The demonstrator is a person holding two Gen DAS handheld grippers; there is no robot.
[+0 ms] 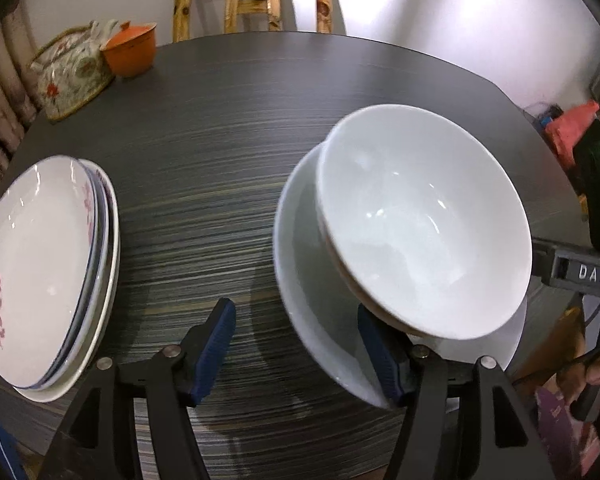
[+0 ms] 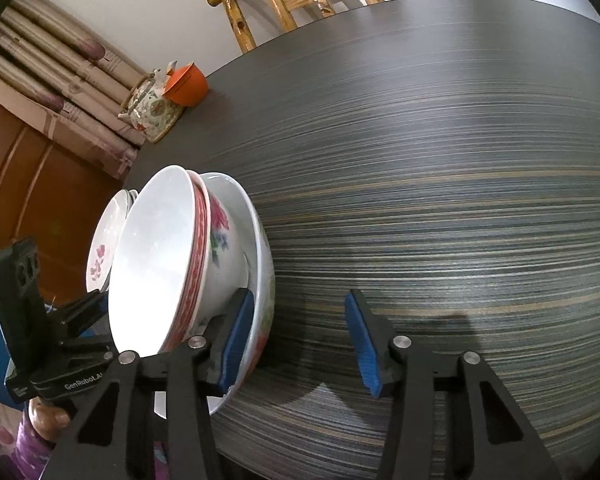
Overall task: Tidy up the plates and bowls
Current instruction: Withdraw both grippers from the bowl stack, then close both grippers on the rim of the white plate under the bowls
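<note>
A white bowl (image 1: 420, 220) leans tilted inside a wider white bowl (image 1: 304, 280) on the dark table (image 1: 228, 140). My left gripper (image 1: 300, 356) is open: its right pad reaches under the tilted bowl's rim and its left pad stands outside, so the wide bowl's wall lies between them untouched. In the right wrist view the tilted bowl (image 2: 152, 264) shows a red band and flowers outside. My right gripper (image 2: 300, 344) is open too, with its left pad inside the wide bowl (image 2: 260, 240) and its right pad well clear over the table. A stack of flowered plates (image 1: 40, 260) sits to the left.
A flowered teapot (image 1: 68, 76) and an orange lidded cup (image 1: 130, 50) stand at the table's far left corner. A wooden chair (image 1: 252, 0) stands behind the table. The plate stack (image 2: 104, 248) lies close behind the bowls. The table's near edge runs just below both grippers.
</note>
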